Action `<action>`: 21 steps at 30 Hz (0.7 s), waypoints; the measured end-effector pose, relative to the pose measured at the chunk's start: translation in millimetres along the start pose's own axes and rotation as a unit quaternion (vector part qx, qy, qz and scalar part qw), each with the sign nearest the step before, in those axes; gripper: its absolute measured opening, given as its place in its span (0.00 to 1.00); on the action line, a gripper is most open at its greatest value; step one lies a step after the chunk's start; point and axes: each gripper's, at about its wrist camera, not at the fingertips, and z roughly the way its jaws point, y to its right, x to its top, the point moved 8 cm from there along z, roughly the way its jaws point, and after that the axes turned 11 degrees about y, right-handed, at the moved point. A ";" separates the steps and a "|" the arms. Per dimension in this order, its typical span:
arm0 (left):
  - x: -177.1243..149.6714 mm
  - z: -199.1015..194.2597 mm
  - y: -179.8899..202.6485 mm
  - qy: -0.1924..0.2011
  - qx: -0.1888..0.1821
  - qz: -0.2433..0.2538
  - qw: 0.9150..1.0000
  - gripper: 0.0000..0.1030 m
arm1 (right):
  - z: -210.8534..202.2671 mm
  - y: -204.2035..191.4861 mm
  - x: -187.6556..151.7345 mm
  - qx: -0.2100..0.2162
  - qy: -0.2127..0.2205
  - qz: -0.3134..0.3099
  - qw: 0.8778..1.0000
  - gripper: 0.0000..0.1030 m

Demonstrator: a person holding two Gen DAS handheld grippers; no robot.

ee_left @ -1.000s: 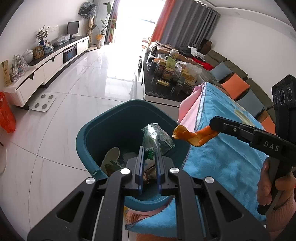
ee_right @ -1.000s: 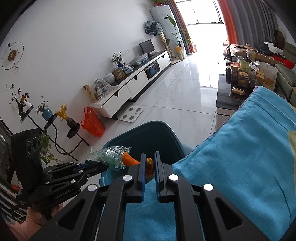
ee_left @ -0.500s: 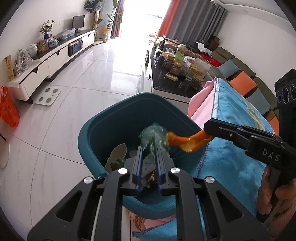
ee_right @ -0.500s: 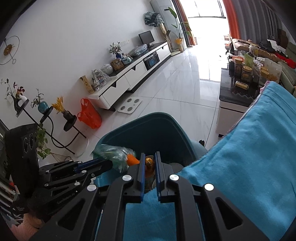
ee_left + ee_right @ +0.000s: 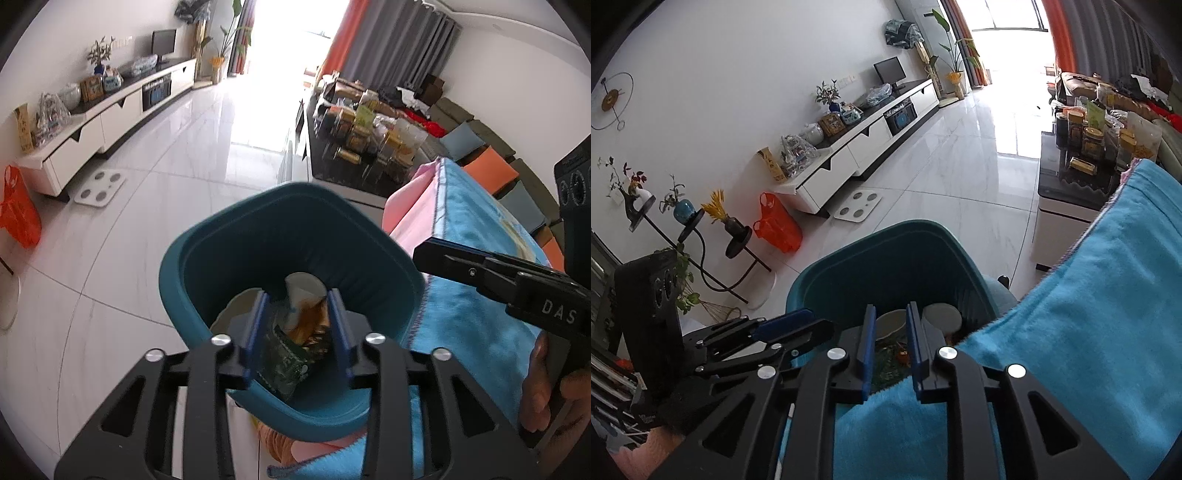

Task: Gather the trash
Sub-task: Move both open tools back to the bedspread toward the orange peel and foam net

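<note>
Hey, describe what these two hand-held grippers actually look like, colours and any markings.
Both are matte black angular frames with triangular cut-outs and silver pivot bolts. The left hand-held gripper and the right hand-held gripper each carry blue pads on the inner finger faces. White "DAS" lettering marks the right one's side, and a black box with round ports sits above each handle.

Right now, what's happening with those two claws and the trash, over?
Left gripper open, right gripper open, both empty. Green plastic wrapper lies in the teal plastic bin. Nothing blocking.
</note>
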 end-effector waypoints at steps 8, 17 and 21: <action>18.4 -47.2 34.9 0.061 -0.050 0.030 0.996 0.59 | -60.9 7.5 -1.6 -0.002 0.042 -0.014 0.999 0.31; -0.5 -80.5 144.5 0.069 -0.186 0.104 0.975 0.70 | -166.6 59.0 -14.9 -0.067 0.110 0.006 0.992 0.43; -25.9 -79.4 207.0 0.038 -0.252 0.146 0.956 0.71 | -206.1 91.6 -28.2 -0.109 0.130 0.026 0.985 0.46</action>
